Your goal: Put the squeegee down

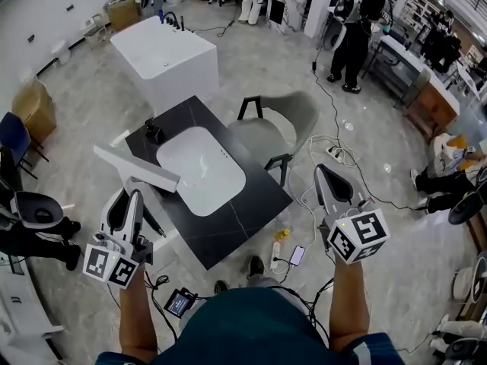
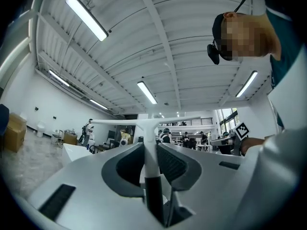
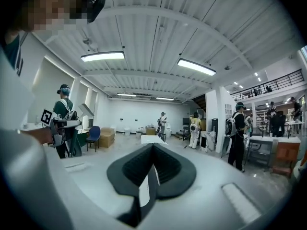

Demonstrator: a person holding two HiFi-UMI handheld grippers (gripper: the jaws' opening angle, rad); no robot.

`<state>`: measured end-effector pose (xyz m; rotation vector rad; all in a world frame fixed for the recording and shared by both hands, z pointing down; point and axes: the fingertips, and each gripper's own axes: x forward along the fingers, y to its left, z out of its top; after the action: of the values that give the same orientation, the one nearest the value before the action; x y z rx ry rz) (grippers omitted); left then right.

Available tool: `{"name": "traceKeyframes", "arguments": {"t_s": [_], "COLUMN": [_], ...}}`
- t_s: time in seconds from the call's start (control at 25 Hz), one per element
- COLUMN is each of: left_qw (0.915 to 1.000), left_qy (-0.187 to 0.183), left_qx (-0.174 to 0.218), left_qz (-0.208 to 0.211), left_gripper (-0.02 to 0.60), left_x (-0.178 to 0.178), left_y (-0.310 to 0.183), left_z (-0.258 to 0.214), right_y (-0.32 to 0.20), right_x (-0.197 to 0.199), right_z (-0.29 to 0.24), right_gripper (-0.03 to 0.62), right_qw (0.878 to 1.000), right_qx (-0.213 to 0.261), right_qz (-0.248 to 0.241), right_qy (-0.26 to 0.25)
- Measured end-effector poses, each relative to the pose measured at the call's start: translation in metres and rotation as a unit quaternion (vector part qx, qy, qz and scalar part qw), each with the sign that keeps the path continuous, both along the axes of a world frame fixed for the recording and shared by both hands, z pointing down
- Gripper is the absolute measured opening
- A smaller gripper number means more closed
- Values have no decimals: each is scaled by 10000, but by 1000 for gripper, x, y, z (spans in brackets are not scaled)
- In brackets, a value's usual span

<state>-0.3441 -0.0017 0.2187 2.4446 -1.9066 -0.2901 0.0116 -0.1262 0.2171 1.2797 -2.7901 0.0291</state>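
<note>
Left gripper (image 1: 135, 195) has its jaws clamped on the handle of the squeegee (image 1: 137, 169); in the left gripper view the dark lower handle sits pinched between the two pads and the white shaft rises straight out past the tips. The squeegee (image 2: 146, 123) forms a T: its long handle axis runs in line with the jaws, and the white blade lies crosswise at the far end, roughly level in that view. In the head view the blade runs from upper left to lower right and points toward the desk (image 1: 243, 204). It is held in the air, its right end overlapping the desk's left edge just beside the white basin (image 1: 202, 169). Whether it is over the desk or short of it cannot be told. The squeegee touches no surface. Right gripper (image 1: 326, 175) is held off the desk's right side over the floor, well apart from the squeegee. Its own view shows the jaws (image 3: 152, 150) brought together with nothing between them. A grey chair (image 1: 281, 120) stands against the desk's far right edge. A white bathtub (image 1: 163, 59) stands beyond the desk, apart from it.
</note>
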Motion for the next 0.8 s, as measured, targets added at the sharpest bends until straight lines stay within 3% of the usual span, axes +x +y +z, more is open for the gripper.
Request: {"name": "traceKeyframes", "arguments": {"t_s": [0.32,0.8], "left_qw": [9996,9968], "left_qy": [-40,-54], "left_qx": [-260,-781], "left_qz": [-74,153], "left_gripper": [84,86], "left_x": [16,47], "left_y": [-54,-129], "left_z": [4,57], "right_y": [-59,-107], "right_x": [13,40], "right_z": [12,65], "right_gripper": [11,11], "right_qw": [9996,9976], "right_qx": [-254,-694], "right_qz": [-64,52], "right_qy": [-59,-52]}}
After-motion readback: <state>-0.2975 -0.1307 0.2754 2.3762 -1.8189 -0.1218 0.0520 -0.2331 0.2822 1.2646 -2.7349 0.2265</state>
